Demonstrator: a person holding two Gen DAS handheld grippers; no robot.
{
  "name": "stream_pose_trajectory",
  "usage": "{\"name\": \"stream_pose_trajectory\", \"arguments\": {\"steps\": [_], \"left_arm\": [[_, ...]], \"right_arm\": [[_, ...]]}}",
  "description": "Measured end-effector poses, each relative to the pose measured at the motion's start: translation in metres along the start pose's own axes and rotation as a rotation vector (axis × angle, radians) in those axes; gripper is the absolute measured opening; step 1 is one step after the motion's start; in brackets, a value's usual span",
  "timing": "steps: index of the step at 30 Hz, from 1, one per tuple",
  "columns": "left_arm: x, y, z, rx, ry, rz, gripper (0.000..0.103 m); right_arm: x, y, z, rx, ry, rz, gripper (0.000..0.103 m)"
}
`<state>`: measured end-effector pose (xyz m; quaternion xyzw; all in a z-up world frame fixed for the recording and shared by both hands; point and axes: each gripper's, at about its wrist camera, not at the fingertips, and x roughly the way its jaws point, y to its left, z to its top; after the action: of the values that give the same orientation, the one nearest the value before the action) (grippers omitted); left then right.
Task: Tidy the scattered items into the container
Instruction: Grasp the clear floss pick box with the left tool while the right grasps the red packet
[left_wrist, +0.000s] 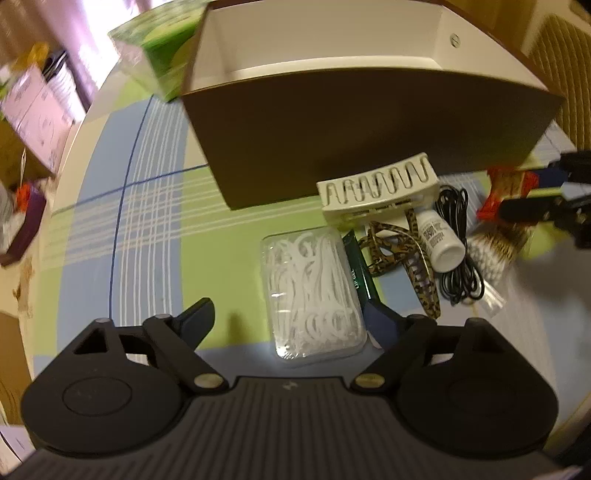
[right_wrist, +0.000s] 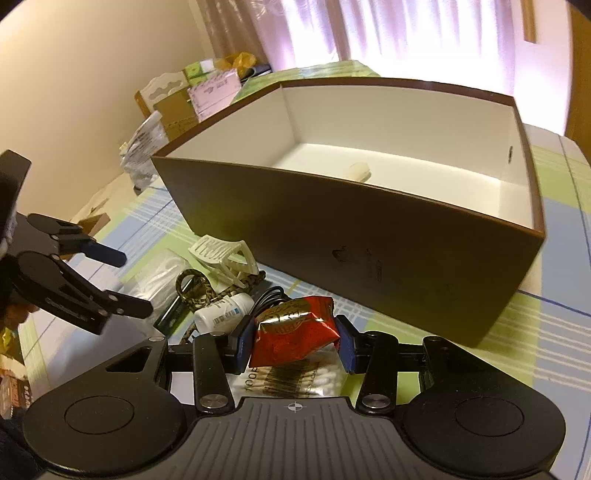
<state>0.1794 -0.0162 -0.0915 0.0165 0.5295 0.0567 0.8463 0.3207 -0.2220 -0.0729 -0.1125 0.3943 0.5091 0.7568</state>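
One in, plenty left: my right gripper (right_wrist: 294, 339) clenches a red snack packet (right_wrist: 295, 330) near the brown container (right_wrist: 369, 236).
My left gripper (left_wrist: 291, 317) hangs released over the floss-pick box (left_wrist: 314, 291); clip (left_wrist: 376, 188), bottle (left_wrist: 441, 240), cable (left_wrist: 461, 266) lie at its 1 o'clock, outside.

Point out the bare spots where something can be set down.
Free: the box floor around one small white item, and the tablecloth left of the floss-pick case. Crowded: the pile before the box, by the white clip and bottle.

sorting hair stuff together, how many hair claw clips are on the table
2: a cream plastic claw clip beside the brown box, and a leopard-print claw clip beside the white bottle. Others may hide under the pile.
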Motion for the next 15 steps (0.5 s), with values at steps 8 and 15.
{"name": "stream_pose_trajectory", "arguments": {"steps": [8, 15], "left_arm": [[0.015, 0.004, 0.006, 0.007, 0.015, -0.016, 0.067], [0.026, 0.009, 0.007, -0.016, 0.029, -0.054, 0.053]], "right_arm": [[-0.013, 0.006, -0.005, 0.026, -0.010, -0.033, 0.048], [-0.019, 0.011, -0.012, 0.039, -0.009, -0.048, 0.048]]}}
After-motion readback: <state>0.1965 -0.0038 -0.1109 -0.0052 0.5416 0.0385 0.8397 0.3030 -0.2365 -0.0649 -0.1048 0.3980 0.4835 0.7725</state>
